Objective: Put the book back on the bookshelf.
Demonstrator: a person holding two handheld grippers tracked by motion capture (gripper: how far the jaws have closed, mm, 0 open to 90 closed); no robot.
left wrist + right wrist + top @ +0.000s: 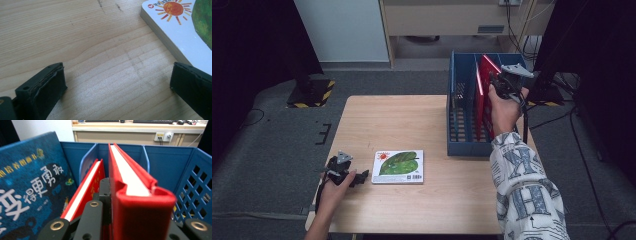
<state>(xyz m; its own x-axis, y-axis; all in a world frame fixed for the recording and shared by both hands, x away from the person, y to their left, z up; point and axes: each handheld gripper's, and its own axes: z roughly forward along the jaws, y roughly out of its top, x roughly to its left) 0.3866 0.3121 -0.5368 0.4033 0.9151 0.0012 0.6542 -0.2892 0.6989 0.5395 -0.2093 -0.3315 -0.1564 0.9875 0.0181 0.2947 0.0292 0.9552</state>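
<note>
At the left of the pale wooden table (412, 210) we rest our left gripper (353, 178), jaws spread wide and empty, just beside the flat white board book with a green leaf and orange sun on its cover (398, 166). Further right stands the blue perforated plastic book bin (457, 125), holding a dark blue picture book (32, 187) and a thin red book (87, 185) upright between dividers. Our right gripper (498, 80) clamps the thick red hardback book (140, 200), lowering it into a slot; next, we judge, comes seating it and releasing.
</note>
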